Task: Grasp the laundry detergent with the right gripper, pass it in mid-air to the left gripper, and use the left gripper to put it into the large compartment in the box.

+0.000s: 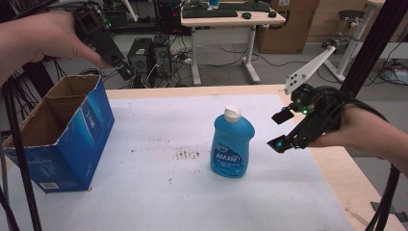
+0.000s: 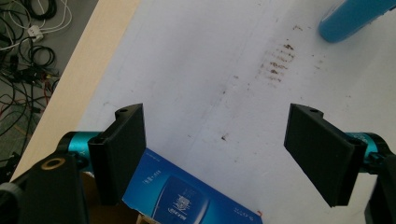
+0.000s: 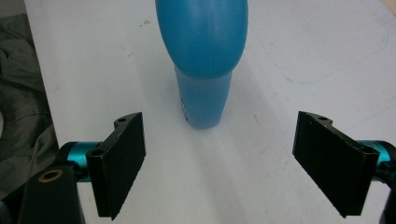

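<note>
High view: a pale wooden table carries a white sheet over most of its top, with a patch of brown smudges near the sheet's middle. Behind the table, at twelve o'clock, the room holds one desk bearing a keyboard, with computer towers and loose cables on the grey floor below and cardboard boxes further right. Counting from the left: one open blue carton stands at nine o'clock on the sheet, its flaps up and brown inside showing; one left gripper hangs in the air above the carton's far corner, at about eleven o'clock; one blue bottle with a white cap stands upright just right of the centre; one right gripper sits at three o'clock, near the bottle but apart from it. In the left gripper view its jaws stand wide apart, nothing between them, above the carton's edge and the smudged sheet. In the right gripper view the jaws are likewise spread wide and empty, pointing at the bottle ahead.
</note>
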A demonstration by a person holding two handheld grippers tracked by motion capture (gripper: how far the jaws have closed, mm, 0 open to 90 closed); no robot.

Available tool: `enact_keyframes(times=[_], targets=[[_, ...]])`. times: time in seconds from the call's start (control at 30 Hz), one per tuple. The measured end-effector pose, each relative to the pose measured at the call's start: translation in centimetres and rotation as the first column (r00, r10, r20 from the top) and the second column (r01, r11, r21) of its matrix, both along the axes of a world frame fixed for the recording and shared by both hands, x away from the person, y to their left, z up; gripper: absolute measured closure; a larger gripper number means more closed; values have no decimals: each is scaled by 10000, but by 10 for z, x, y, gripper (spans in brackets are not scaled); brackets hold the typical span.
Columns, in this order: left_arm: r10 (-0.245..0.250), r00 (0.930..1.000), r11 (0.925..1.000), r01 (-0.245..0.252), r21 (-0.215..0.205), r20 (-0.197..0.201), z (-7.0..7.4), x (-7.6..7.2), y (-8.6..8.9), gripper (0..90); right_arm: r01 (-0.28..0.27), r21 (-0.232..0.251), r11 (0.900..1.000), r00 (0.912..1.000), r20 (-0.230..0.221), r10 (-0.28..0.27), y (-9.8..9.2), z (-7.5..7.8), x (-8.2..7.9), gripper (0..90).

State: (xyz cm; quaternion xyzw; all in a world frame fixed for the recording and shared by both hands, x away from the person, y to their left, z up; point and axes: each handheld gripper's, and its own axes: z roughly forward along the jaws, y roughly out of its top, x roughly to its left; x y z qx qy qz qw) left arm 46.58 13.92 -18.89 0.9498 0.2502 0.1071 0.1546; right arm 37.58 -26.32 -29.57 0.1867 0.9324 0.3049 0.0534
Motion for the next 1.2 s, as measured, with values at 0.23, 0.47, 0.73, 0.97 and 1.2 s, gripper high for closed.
enact_keyframes(times=[0.23, 0.47, 0.73, 0.97, 1.2], targets=[[-52, 10000, 10000, 52, 9, -17, 0, -1, 1, 210, -136, 388, 9992, 9998, -154, 142, 8, -19, 9, 117], [-70, 10000, 10000, 70, -4, -33, -1, -1, 0, 210, -319, 389, 9987, 9990, -301, 331, 21, -34, 16, 117], [-116, 9999, 9999, 116, 1, -9, -2, -1, 0, 210, -493, 489, 9976, 9980, -370, 511, 34, -47, 22, 118], [-121, 9999, 9999, 121, -44, 20, -2, -2, 0, 210, -570, 483, 9972, 9979, -295, 585, 45, -57, 26, 118], [-116, 9999, 9999, 116, -11, 31, -2, -2, 1, 210, -687, 599, 9958, 9973, -212, 701, 52, -62, 28, 122]])
